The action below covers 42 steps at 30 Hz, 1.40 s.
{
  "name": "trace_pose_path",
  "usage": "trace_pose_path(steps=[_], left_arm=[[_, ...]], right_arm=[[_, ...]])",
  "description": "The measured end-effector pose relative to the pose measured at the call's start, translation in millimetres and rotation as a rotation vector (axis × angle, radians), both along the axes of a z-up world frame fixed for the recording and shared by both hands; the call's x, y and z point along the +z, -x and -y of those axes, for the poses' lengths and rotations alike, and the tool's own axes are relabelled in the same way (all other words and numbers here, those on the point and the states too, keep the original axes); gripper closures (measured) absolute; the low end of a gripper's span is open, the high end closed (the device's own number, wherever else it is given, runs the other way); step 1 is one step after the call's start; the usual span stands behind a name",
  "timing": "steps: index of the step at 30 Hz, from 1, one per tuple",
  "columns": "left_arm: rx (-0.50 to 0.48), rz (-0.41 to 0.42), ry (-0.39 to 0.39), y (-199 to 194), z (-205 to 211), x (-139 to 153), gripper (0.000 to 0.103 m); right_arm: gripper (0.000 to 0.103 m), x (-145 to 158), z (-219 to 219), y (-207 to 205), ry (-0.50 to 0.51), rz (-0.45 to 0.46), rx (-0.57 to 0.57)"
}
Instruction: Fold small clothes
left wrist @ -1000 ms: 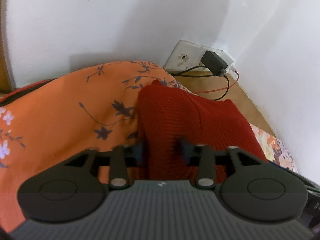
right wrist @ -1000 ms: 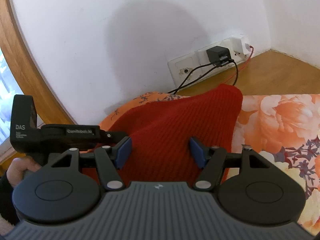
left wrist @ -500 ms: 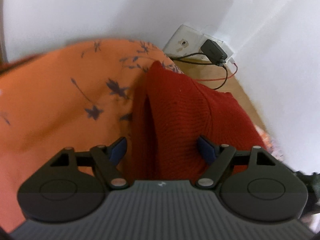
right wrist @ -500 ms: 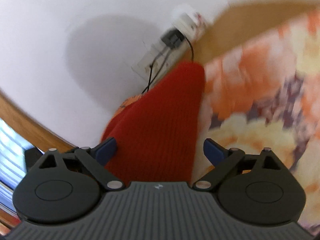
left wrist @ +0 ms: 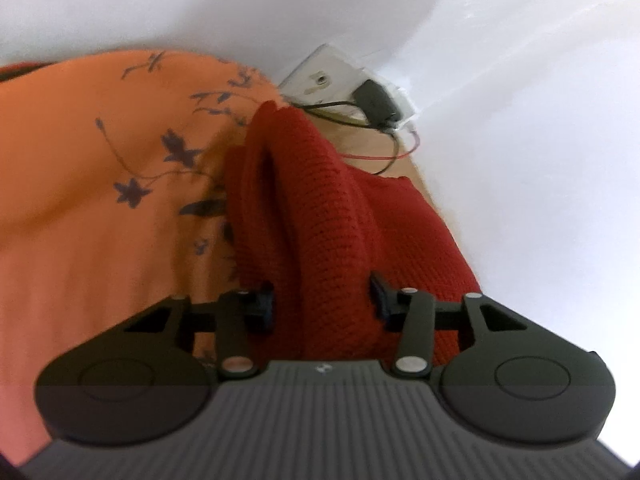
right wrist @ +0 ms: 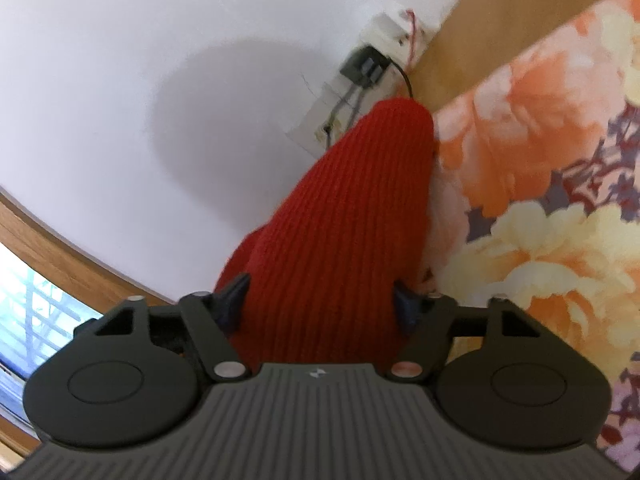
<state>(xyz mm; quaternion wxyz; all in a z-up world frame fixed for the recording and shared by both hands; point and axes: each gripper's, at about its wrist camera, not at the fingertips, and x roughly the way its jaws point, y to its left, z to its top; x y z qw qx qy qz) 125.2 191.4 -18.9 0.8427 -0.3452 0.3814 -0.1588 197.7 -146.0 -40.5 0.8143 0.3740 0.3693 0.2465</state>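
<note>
A: In the left wrist view, what is being shown?

B: A red knitted garment [left wrist: 332,216] is being gripped by the left gripper [left wrist: 322,300]; its fingers are being pressed into a bunched ridge of the knit, so it is clenched on the cloth. The garment is being held up over the orange floral bedsheet [left wrist: 100,184], with the wall socket plate [left wrist: 320,80] and its black plug adapter [left wrist: 376,98] lying beyond it.

A: How is the garment judged to handle?

B: It is judged soft, light and floppy, with a coarse knit that is not slippery. An open fold is gaping on the side away from the socket plate, so a hold at the edge or a corner is being favoured, not mid-panel.

A: What differs from half a second earlier?

B: The fingers were spread apart then; now they are being closed on the knit.

A: And the right wrist view?

B: The same garment [right wrist: 348,216] is running from the right gripper [right wrist: 320,306] toward the socket plate [right wrist: 332,116]. The fingers are touching the cloth on both flanks, yet whether it is being truly pinched cannot be told. The peony-print sheet [right wrist: 540,184] is lying on the side of the garment away from the window frame [right wrist: 60,240].

A: Changed since earlier?

B: The fingers are being drawn inward against the knit.
</note>
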Motion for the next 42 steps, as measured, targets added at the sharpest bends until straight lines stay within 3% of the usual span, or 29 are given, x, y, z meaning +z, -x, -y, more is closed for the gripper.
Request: trace_pose_path(steps=[7, 13, 16, 22, 24, 32, 39, 42], left_arm=[[-0.049, 0.058, 0.008, 27, 49, 39, 0.058], [-0.144, 0.071, 0.009, 37, 111, 38, 0.058], [-0.181, 0.04, -0.014, 35, 141, 25, 0.058], [-0.226, 0.019, -0.191, 34, 177, 0, 0.057], [-0.213, 0.022, -0.214, 35, 178, -4, 0.051], [-0.176, 0.014, -0.308, 50, 183, 13, 0.045], [-0.171, 0.085, -0.532, 67, 202, 18, 0.04], [-0.147, 0.087, -0.56, 62, 204, 14, 0.04]], right_arm=[[0.032, 64, 39, 28, 0.045, 0.08, -0.016], [0.032, 88, 97, 69, 0.121, 0.101, -0.078], [0.032, 82, 123, 82, 0.15, 0.076, -0.114], [0.032, 42, 148, 96, 0.219, -0.027, -0.156], [0.03, 29, 148, 103, 0.236, -0.019, -0.151], [0.026, 21, 147, 119, 0.256, -0.015, -0.157], [0.024, 19, 143, 118, 0.302, -0.014, -0.116], [0.02, 14, 136, 111, 0.314, -0.014, -0.11]])
